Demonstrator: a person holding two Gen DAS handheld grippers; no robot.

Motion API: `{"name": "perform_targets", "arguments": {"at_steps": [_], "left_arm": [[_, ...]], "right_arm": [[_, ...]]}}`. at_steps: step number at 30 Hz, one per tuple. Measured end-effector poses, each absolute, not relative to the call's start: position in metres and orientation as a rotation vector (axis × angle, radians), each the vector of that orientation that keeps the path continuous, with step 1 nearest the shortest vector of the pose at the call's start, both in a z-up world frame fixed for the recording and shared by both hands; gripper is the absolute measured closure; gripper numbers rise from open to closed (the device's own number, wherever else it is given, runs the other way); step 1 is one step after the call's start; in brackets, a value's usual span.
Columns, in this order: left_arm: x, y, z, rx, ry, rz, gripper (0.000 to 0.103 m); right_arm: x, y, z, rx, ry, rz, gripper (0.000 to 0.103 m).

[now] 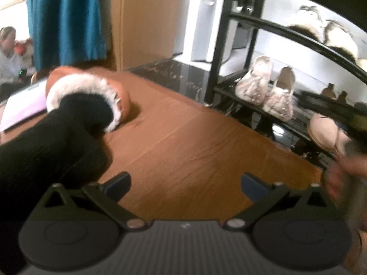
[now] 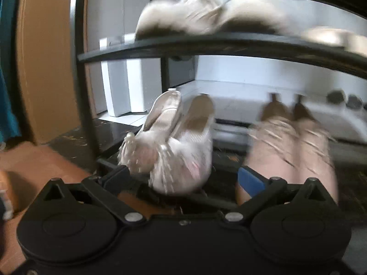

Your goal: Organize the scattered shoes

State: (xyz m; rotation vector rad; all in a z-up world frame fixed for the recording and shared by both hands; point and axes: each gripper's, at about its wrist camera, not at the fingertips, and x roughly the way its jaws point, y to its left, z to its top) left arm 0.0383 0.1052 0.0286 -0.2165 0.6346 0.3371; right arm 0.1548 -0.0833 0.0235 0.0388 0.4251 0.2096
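In the left wrist view my left gripper (image 1: 185, 184) is open over the wooden floor (image 1: 195, 142) with nothing between its fingers. To its upper left an orange slipper with white fur trim (image 1: 91, 87) lies on the floor, and a black-clad limb (image 1: 57, 137) reaches into it. The black shoe rack (image 1: 229, 45) stands at the right. In the right wrist view my right gripper (image 2: 183, 180) is open, close to the rack's lower shelf. The toes of a pale beaded pair of flats (image 2: 176, 142) lie between its fingers, but the pads do not press on them. Pink heels (image 2: 293, 142) stand to the right of the flats.
Fluffy light slippers (image 2: 206, 13) fill the rack's upper shelf (image 2: 206, 43). A teal curtain (image 1: 66, 18) and a wooden panel (image 1: 146, 23) stand behind the floor. A pale flat pad (image 1: 25, 107) lies at the left, where a person (image 1: 9, 55) sits far off. A blurred hand (image 1: 344, 171) shows at the right edge.
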Motion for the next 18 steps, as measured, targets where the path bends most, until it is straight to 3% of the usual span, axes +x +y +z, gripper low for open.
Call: {"name": "perform_targets", "arguments": {"at_steps": [7,11,18], "left_arm": [[0.021,0.080,0.031,-0.131,0.576,0.211,0.001],[0.018,0.061,0.037,-0.097,0.658,0.230,0.001],[0.007,0.027,0.059,-0.042,0.738,0.145,0.001]], "right_arm": [[0.026,-0.170,0.044,-0.020,0.408,0.031,0.000],[-0.034,-0.218,0.040,-0.041,0.305,-0.165,0.000],[-0.042,-0.243,0.027,0.039,0.276,-0.204,0.000]]}}
